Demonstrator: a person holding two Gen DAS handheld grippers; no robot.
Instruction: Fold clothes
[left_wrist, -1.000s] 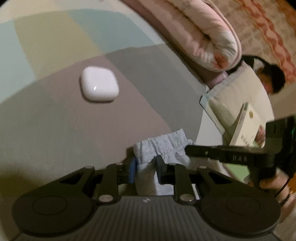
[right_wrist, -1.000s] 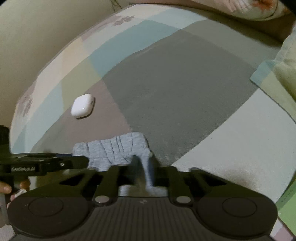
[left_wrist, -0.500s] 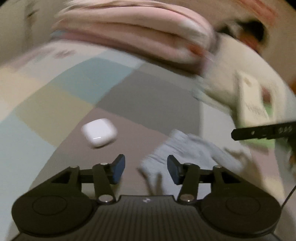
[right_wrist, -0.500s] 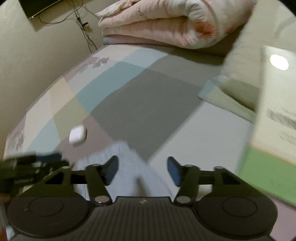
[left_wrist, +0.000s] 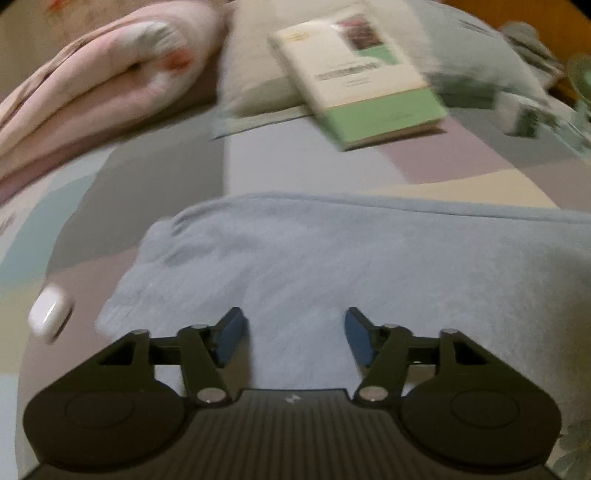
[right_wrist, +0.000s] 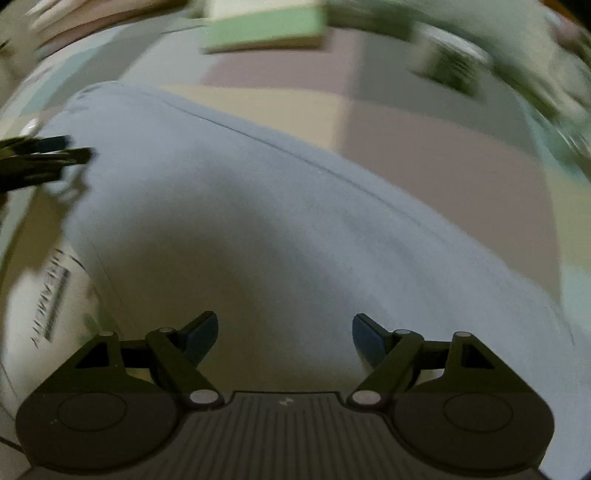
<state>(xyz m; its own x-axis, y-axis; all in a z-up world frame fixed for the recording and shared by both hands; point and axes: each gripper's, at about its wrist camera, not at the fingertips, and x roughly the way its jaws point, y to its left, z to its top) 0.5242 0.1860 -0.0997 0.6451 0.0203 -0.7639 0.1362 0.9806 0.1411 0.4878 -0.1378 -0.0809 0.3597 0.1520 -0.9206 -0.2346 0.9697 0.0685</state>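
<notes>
Across the patchwork bedspread the light blue garment lies spread flat, and both grippers hang over it, left gripper with fingers wide apart, right gripper likewise spread, neither gripping; white earbud case sits just beside the cloth's left edge

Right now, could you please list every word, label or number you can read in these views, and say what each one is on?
Nothing can be read for certain.
Book cover, left wrist view: a dark title line and smaller print, too blurred to read.
White surface at the lower left of the right wrist view: a line of printed capitals set sideways, smeared by motion, unreadable.
Light blue garment and white earbud case: no text shows.
</notes>
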